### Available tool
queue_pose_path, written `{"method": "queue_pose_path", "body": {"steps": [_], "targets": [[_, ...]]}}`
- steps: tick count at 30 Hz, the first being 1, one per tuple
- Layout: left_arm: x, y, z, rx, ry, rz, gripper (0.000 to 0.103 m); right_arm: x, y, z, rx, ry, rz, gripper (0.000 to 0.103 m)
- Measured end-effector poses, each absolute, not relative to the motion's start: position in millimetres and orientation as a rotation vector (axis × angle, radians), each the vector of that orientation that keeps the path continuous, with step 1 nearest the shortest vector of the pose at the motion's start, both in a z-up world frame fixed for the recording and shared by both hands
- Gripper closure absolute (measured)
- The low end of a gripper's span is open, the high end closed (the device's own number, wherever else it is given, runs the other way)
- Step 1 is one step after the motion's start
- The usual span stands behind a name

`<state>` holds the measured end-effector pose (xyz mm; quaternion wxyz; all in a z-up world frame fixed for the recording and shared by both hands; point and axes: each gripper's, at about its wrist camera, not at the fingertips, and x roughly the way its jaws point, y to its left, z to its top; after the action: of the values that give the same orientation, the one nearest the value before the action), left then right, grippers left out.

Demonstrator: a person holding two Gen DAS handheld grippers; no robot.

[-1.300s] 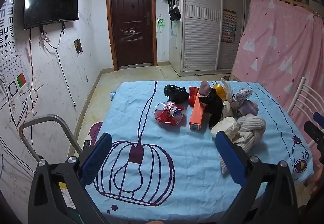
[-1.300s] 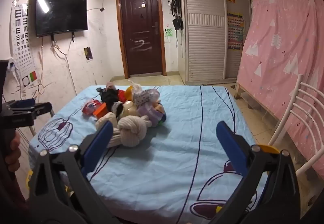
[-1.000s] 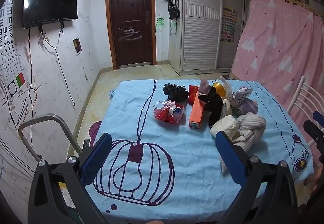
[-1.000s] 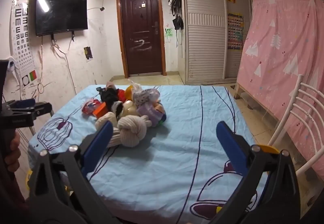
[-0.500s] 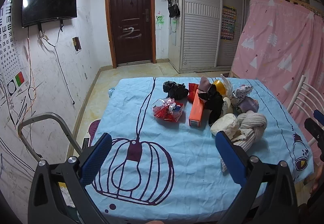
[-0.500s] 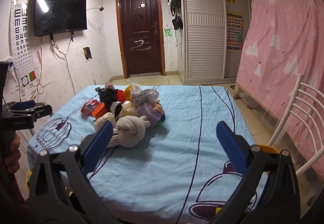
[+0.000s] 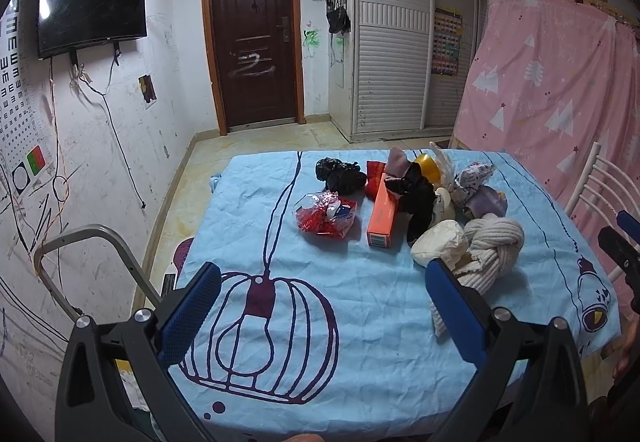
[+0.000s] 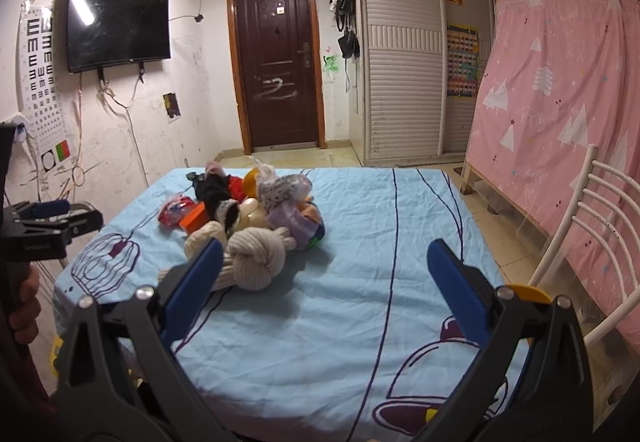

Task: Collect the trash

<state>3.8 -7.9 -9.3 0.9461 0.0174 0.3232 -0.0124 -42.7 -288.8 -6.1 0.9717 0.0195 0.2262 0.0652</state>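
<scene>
A heap of items lies on the blue-clothed table (image 7: 280, 322): a red crinkled wrapper (image 7: 326, 217), an orange box (image 7: 383, 216), a black bag (image 7: 340, 175), a cream knotted rope toy (image 7: 490, 248), a white wad (image 7: 439, 242) and other cloth pieces. My left gripper (image 7: 322, 306) is open and empty, held at the near edge. My right gripper (image 8: 324, 276) is open and empty, held over the table's near right side; the heap (image 8: 256, 226) lies to its front left.
A white metal chair (image 8: 592, 254) stands right of the table. A grey metal frame (image 7: 92, 258) stands at the left. A pink curtain (image 7: 552, 82) hangs at the right. A dark door (image 7: 254, 54) and a wardrobe (image 7: 394, 54) are at the back.
The left gripper's view has shifted slightly; the table and heap sit a little higher in frame. Both grippers stay open and empty.
</scene>
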Motion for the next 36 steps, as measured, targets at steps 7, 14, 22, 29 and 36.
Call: {"method": "queue_pose_path", "body": {"steps": [7,14,22,29,36], "targets": [[3.2,-8.4,-8.5,0.037,0.660,-0.025,0.010,-42.9,-290.8,-6.6,0.040,0.459,0.131,0.005],[3.5,-8.5,-8.3,0.037,0.661,-0.027,0.010,-42.7,-290.8,-6.8,0.039,0.459,0.131,0.005],[3.0,-9.1,-8.4,0.037,0.661,-0.028,0.010,-42.5,-291.3,-7.2,0.039,0.459,0.131,0.005],[3.2,-8.9,-8.3,0.037,0.661,-0.029,0.010,-42.3,-291.1,-7.0,0.038,0.459,0.130,0.005],[3.3,-8.9,-8.2,0.037,0.661,-0.029,0.010,-42.6,-290.0,-7.1,0.038,0.459,0.131,0.005]]}}
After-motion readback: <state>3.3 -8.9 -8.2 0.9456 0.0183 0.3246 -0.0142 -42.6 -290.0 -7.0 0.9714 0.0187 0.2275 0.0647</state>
